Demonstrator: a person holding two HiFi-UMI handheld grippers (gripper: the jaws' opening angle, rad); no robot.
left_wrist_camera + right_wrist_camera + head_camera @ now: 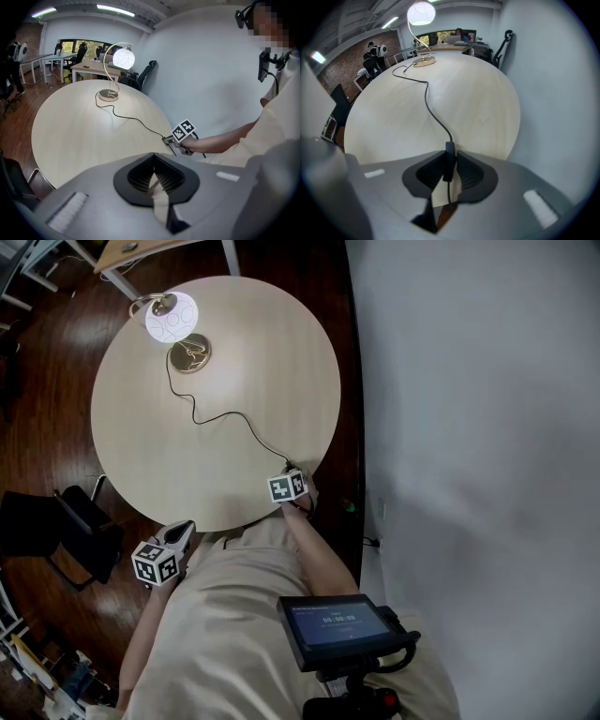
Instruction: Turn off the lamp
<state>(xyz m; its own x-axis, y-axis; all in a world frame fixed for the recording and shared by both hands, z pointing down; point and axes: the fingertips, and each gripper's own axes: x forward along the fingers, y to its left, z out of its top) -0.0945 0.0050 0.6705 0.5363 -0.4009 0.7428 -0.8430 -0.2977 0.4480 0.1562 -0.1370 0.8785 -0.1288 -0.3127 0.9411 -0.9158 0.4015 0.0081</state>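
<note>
The lamp's round white shade (172, 317) glows above its brass base (190, 353) at the far left of the round wooden table (281, 352). A thin black cord (225, 416) winds from the base to the near edge. My right gripper (449, 169) points steeply down there, its pads closed against both sides of the small black cord switch (449, 159). The left gripper view shows the same grip (171, 139), with the lit shade (123, 58) beyond. My left gripper (152, 180) hovers at the table's near left edge (178, 535), shut and holding nothing.
A pale wall (469, 381) runs close along the table's right side. A black chair (75, 531) stands on the dark wood floor at the near left. A small screen on a mount (337, 626) sits at my chest. Desks and office chairs (89, 68) stand behind the lamp.
</note>
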